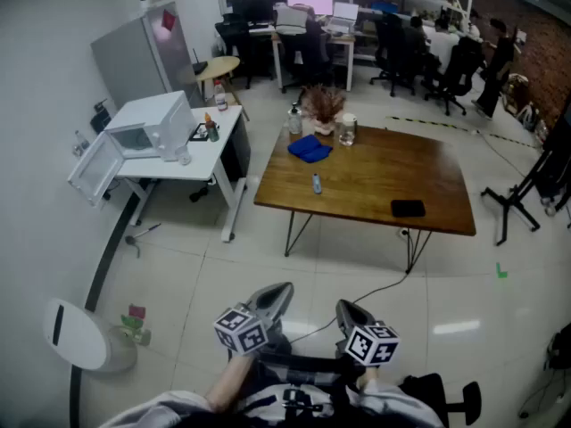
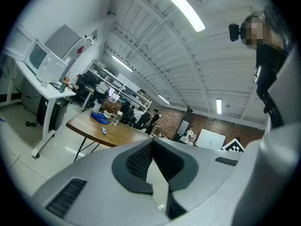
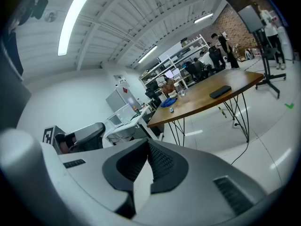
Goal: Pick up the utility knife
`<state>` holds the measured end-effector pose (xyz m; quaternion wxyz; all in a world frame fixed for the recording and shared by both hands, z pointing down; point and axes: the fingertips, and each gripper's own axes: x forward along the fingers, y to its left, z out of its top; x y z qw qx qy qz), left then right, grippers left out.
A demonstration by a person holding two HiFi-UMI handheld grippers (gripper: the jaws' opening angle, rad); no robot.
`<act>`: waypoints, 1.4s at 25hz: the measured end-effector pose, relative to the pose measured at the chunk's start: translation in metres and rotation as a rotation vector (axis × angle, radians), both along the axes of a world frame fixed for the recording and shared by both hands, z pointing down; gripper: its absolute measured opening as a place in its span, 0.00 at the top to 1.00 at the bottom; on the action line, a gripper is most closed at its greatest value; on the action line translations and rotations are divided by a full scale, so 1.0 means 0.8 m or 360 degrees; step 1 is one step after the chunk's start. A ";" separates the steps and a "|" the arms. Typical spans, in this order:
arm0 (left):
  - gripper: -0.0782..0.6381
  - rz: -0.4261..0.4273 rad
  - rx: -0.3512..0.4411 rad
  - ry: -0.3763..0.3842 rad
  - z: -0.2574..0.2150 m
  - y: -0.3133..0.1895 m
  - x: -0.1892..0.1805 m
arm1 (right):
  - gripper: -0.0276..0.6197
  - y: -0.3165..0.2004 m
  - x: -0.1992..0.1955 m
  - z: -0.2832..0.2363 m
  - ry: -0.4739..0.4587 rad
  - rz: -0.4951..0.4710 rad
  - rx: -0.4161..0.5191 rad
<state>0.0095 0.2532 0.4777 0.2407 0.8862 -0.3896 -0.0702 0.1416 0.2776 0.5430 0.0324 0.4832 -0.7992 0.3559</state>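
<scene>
The utility knife point(image 1: 316, 183), small and grey-blue, lies on the brown wooden table point(image 1: 384, 172), left of its middle. It also shows as a small shape on the tabletop in the left gripper view point(image 2: 104, 130) and the right gripper view point(image 3: 172, 109). Both grippers are held low and close to the person, well short of the table. The left gripper point(image 1: 280, 290) has its jaws together with nothing between them point(image 2: 152, 143). The right gripper point(image 1: 344, 308) is likewise shut and empty point(image 3: 146, 143). Each carries a cube with square markers.
On the table are a blue cloth point(image 1: 310, 149), a glass mug point(image 1: 347, 129), a dried plant point(image 1: 321, 105) and a flat black object point(image 1: 408, 208). A white desk with a microwave point(image 1: 152, 127) stands to the left. A black cable point(image 1: 384, 285) crosses the floor below the table. People sit at desks behind.
</scene>
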 end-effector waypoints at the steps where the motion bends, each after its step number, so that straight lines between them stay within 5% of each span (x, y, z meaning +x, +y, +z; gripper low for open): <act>1: 0.88 0.0002 0.0003 0.0013 0.000 -0.012 -0.004 | 0.94 -0.011 -0.004 -0.002 0.0000 0.0001 0.0009; 8: 0.88 0.0055 0.0040 0.0008 -0.004 -0.094 -0.037 | 0.94 -0.088 -0.033 -0.004 0.0025 0.0052 0.0011; 21: 0.88 0.0010 0.0066 0.0080 -0.012 -0.273 -0.178 | 0.94 -0.247 -0.152 -0.012 -0.0030 0.0100 -0.0010; 30: 0.88 0.0047 -0.0020 0.0177 0.004 -0.329 -0.177 | 0.94 -0.295 -0.145 -0.017 0.0090 0.0122 -0.0030; 35: 0.88 -0.0068 -0.0023 0.0177 0.006 -0.382 -0.195 | 0.94 -0.357 -0.148 -0.003 0.0112 0.0047 -0.0039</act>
